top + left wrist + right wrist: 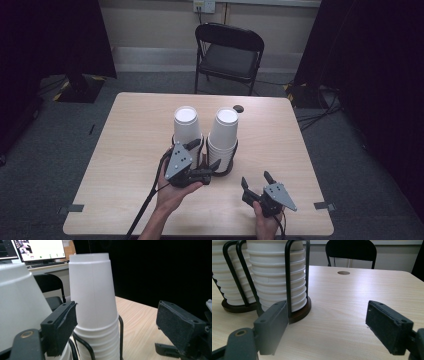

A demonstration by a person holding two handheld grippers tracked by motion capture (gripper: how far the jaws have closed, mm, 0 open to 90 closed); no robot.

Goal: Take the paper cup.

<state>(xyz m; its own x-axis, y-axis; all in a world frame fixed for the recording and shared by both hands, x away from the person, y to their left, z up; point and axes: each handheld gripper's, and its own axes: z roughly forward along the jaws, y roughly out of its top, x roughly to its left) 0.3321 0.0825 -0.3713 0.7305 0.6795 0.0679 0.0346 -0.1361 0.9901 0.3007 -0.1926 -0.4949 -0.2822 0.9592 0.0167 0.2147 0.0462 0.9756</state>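
The left gripper [204, 154] has its jaws spread, with nothing pinched between the pads. In the left gripper view the right-hand stack of white cups [93, 302] rises in the gap between them, nearer one pad, which sits just beside the cup wall; whether it touches I cannot tell. The other pad stands well apart from the cups.

That gripper sits in the person's left hand [172, 192] at the near side of the two stacks. The left-hand stack of white cups [186, 127] is just behind it, and the right-hand one stands just beside that, both upside down, bottoms up.

Each stack stands in a black wire holder [294, 277] on a round dark base, near the middle of the pale wooden table [125, 150].

The right gripper [256, 181] is also spread wide and holds nothing. It rests low over the near right part of the table, apart from the cups, which lie off to its left.

Behind the table stands a black folding chair [229, 52]. A small dark hole [238, 108] marks the tabletop near the far edge.
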